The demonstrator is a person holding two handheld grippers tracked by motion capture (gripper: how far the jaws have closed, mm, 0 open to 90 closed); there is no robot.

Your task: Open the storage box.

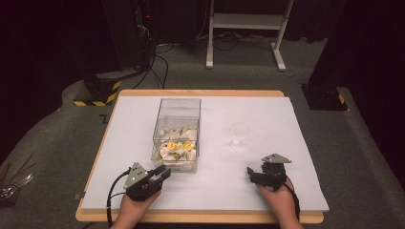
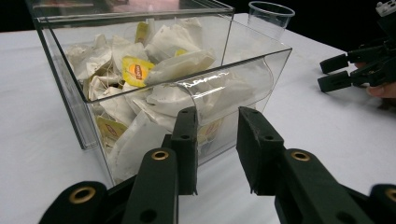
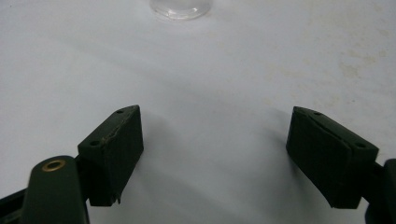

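A dark lab or recording studio: a white-covered table [image 1: 267,114] at centre stage on grey carpet, black-and-yellow hazard-striped stand bases [image 1: 98,90] at ten and two o'clock, cables [image 1: 157,64] trailing at eleven, a white frame [image 1: 248,21] at twelve.

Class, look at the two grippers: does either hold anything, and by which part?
Nothing is held. The left gripper has a bare gap in front of the box; the right gripper is open over the table.

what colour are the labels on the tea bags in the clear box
Yellow with a red logo on the tea bags, clearest in the left gripper view.
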